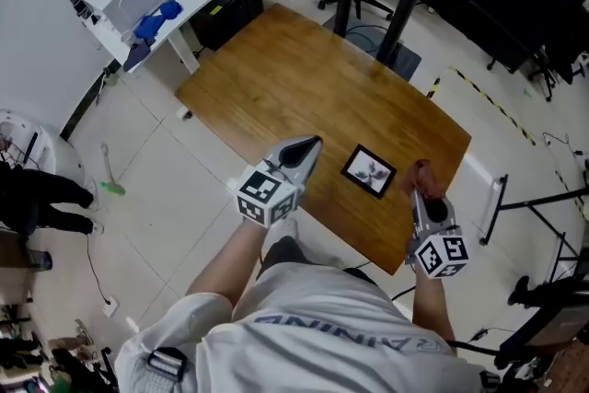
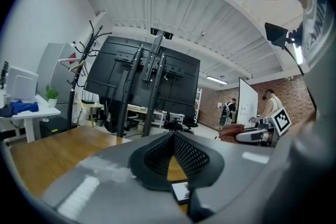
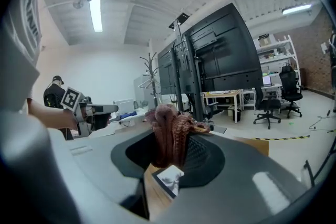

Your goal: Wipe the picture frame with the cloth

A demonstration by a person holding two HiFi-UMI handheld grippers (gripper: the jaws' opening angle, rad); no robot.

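Right hand-held gripper [image 3: 174, 144]: pinching the bunched cloth [image 3: 169, 126], hovering just beside the frame at its 3 o'clock.
Left hand-held gripper [image 2: 173, 139]: hanging pressed together, empty, at its 9 o'clock.
Picture frame [image 1: 369, 171]: lying flat near the bench [image 1: 304, 69] edge.
Progress: apparently cloth in grip; wiping not yet beginning.

Wooden surface [image 1: 304, 78], set at an angle on the pale tiled floor [image 1: 175, 198]. One thing lies flat on it: a black picture frame [image 1: 369, 171] with a black-and-white print. The surface's near edge runs close by the frame, and bare wood stretches beyond it.
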